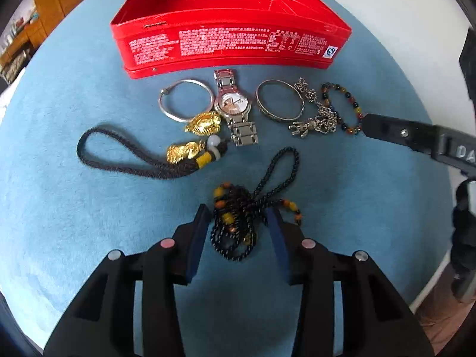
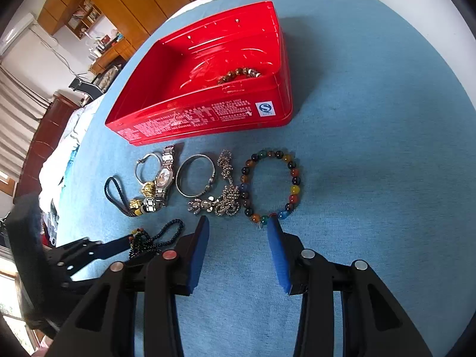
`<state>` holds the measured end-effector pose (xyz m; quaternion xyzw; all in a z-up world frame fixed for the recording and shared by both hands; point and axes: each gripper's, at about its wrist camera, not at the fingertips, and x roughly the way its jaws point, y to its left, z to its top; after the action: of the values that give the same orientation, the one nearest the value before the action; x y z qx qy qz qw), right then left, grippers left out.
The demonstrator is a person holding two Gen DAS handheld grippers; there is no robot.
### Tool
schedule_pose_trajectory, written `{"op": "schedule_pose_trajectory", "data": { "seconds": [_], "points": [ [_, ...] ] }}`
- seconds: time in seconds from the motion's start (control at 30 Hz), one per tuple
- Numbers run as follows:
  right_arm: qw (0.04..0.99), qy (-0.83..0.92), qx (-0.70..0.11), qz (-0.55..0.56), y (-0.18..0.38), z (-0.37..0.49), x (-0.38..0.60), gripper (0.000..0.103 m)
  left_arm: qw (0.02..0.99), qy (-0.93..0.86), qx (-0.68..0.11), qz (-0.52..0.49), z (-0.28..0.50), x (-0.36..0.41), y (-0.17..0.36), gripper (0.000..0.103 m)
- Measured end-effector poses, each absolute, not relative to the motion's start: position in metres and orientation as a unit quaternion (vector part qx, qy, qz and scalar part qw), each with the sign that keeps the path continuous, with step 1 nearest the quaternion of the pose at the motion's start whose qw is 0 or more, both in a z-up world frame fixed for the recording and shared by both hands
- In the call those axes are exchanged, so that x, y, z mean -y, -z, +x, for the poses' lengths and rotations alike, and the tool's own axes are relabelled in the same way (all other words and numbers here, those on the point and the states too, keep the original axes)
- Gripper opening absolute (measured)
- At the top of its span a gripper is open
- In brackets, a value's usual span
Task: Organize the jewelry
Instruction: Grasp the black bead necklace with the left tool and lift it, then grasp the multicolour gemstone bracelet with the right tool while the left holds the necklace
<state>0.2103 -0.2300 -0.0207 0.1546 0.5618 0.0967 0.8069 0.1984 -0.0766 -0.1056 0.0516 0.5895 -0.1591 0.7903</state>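
Observation:
A red tin box (image 1: pixel 226 41) stands open on the blue cloth; in the right wrist view (image 2: pixel 208 110) a brown bead bracelet (image 2: pixel 238 74) lies inside it. In front lie a silver bangle (image 1: pixel 186 99), a watch (image 1: pixel 235 107), a second bangle (image 1: pixel 279 101), a silver chain with a bear charm (image 1: pixel 315 119) and a coloured bead bracelet (image 1: pixel 345 107) (image 2: pixel 270 184). A cord with gold charms (image 1: pixel 142 154) lies at the left. My left gripper (image 1: pixel 239 217) is open around a black bead necklace (image 1: pixel 238 220). My right gripper (image 2: pixel 238 223) is open just short of the coloured bracelet.
The blue cloth (image 2: pixel 372 148) covers a round table with a white edge (image 1: pixel 386 15). Wooden cabinets (image 2: pixel 119 0) and a bed stand beyond the table at the left. The right gripper's finger (image 1: pixel 395 132) reaches in beside the coloured bracelet.

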Motion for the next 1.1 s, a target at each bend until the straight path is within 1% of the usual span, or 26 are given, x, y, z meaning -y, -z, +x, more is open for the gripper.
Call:
{"op": "schedule_pose_trajectory", "data": {
  "seconds": [0.03, 0.07, 0.13, 0.27, 0.33, 0.5, 0.77, 1.1],
  "points": [
    [0.807, -0.097, -0.562, 0.155, 0.021, 0.210, 0.230, 0.041, 0.792, 0.156, -0.587, 0.056, 0.199, 0.079, 0.107, 0.031],
    [0.806, -0.097, -0.562, 0.155, 0.021, 0.211, 0.230, 0.041, 0.794, 0.152, -0.586, 0.056, 0.199, 0.079, 0.107, 0.019],
    [0.806, -0.097, -0.563, 0.156, 0.022, 0.211, 0.230, 0.041, 0.793, 0.153, -0.588, 0.046, 0.202, 0.077, 0.108, 0.010],
    [0.804, -0.098, -0.564, 0.159, 0.022, 0.211, 0.231, 0.041, 0.788, 0.170, -0.591, -0.002, 0.208, 0.061, 0.102, 0.009],
    [0.804, -0.096, -0.565, 0.159, 0.022, 0.211, 0.232, 0.041, 0.798, 0.175, -0.576, -0.020, 0.207, 0.050, 0.089, 0.008],
    [0.806, -0.086, -0.563, 0.165, 0.021, 0.215, 0.239, 0.041, 0.820, 0.176, -0.543, -0.041, 0.207, 0.034, 0.061, 0.008],
    [0.802, -0.064, -0.571, 0.166, 0.028, 0.226, 0.250, 0.041, 0.837, 0.169, -0.516, -0.063, 0.212, 0.024, 0.043, 0.008],
    [0.792, -0.052, -0.584, 0.172, 0.048, 0.249, 0.261, 0.041, 0.837, 0.162, -0.517, -0.081, 0.232, 0.024, 0.054, 0.009]
  ]
}}
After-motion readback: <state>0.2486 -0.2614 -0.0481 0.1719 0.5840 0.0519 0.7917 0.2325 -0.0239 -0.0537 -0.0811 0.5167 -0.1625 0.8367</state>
